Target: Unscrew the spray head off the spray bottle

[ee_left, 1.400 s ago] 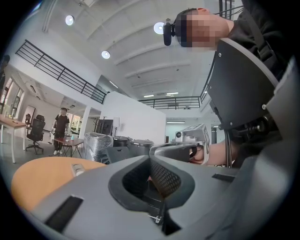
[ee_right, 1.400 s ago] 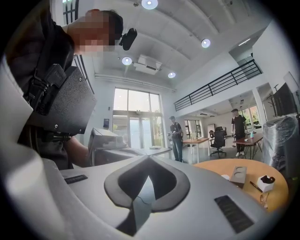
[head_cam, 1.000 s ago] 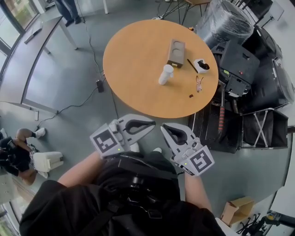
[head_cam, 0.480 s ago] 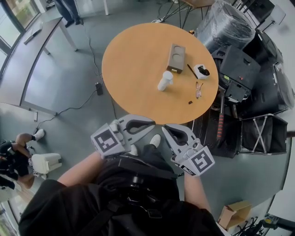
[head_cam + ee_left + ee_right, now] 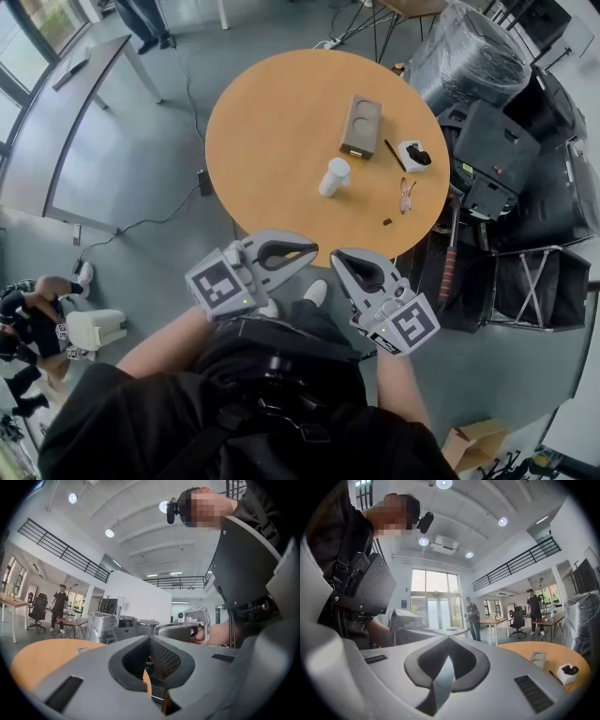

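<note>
The white spray bottle stands toward the round table's near edge, with bare wood around it. The left gripper and right gripper hover just off that edge, jaws closed and empty.

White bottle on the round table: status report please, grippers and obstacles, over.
Left gripper and right gripper both shut, empty, short of the round wooden table. White cylindrical bottle upright on it, untouched. Only bare tabletop between.
</note>
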